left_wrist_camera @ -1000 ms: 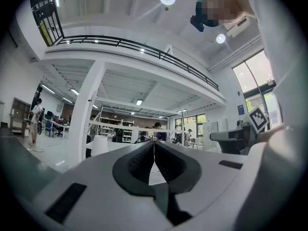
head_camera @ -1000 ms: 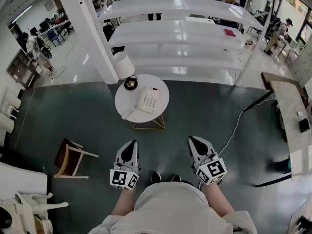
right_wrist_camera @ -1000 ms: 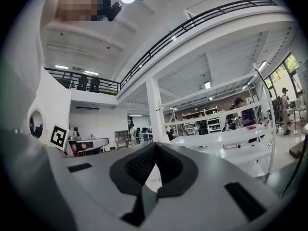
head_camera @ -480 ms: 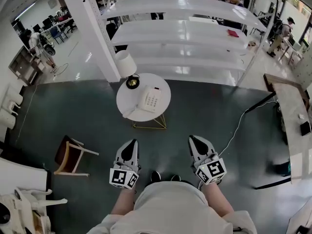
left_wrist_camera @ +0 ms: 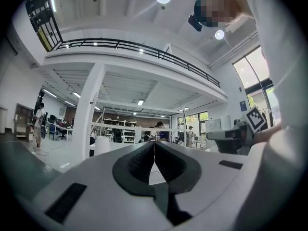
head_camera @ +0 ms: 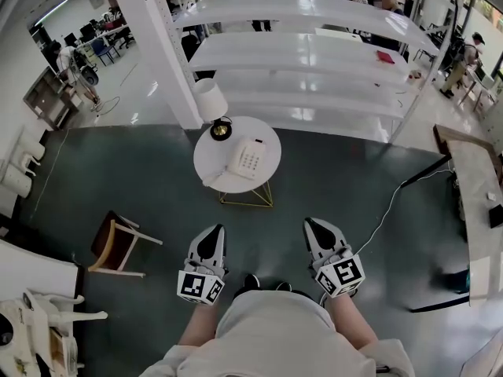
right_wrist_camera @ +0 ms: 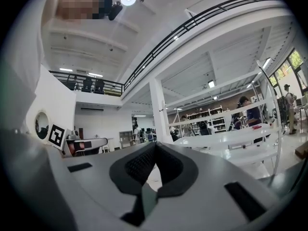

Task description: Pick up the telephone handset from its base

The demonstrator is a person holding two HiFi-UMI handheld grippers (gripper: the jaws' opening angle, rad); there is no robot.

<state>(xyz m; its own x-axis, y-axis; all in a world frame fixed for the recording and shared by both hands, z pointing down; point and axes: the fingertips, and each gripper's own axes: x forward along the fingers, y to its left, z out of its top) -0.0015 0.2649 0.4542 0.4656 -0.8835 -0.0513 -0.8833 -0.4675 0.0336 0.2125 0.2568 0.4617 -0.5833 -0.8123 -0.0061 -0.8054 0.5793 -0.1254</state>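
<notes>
A white telephone [head_camera: 246, 162] with its handset [head_camera: 219, 177] lying along the base's near left side sits on a small round white table [head_camera: 267, 144] ahead of me in the head view. My left gripper [head_camera: 214, 232] and right gripper [head_camera: 312, 225] hang side by side well short of the table, over the dark floor, pointing toward it. Both are shut with nothing between the jaws. In the left gripper view the left gripper [left_wrist_camera: 154, 143] shows tips touching; the right gripper [right_wrist_camera: 155, 145] looks the same in its own view.
A white table lamp [head_camera: 209, 104] stands at the table's far left edge. A white pillar [head_camera: 153, 45] and long white shelves [head_camera: 306, 53] rise behind the table. A wooden chair [head_camera: 116, 246] stands at the left; a cable [head_camera: 385, 206] crosses the floor on the right.
The view has shifted slightly, so the table and phone sit a little to the right in the head view. Both grippers keep the same place and stay shut.
</notes>
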